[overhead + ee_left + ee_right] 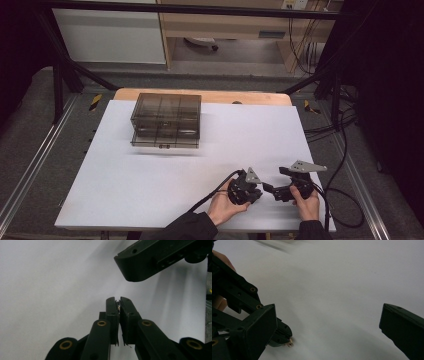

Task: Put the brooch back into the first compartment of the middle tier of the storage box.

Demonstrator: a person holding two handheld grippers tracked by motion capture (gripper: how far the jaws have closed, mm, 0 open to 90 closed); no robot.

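**White surface, smoked box at the back, two grippers low at the front**

Dim room with black frame rails, grey floor and wooden furniture behind a white surface (150, 175) laid over a wooden top. Toward the back left of it, a smoked, see-through plastic box (166, 120) with a divided lid, lying flat, well apart from both hands.

Near the front edge, right of centre, the left hand (222, 205) around the left gripper (257, 194), cable trailing back along a dark sleeve. Just beside it, the right hand (306, 205) holding the right gripper (272, 192), grey three-cornered plate on top, tips turned toward the left one.

In the left gripper view, left gripper (118, 300) jaws drawn nearly together, a thin slit between them, pinching a tiny gold-coloured object (119, 307) close to the tips; too small to identify. One black jaw of the other gripper crossing the upper right corner above the white sheet.

In the right gripper view, right gripper (329, 327) jaws spread wide, nothing between them but bare white. At lower left, beyond the near jaw, the left gripper's tips with the same small gold piece (290, 343) at their end, close to the surface; touching it or not, unclear.
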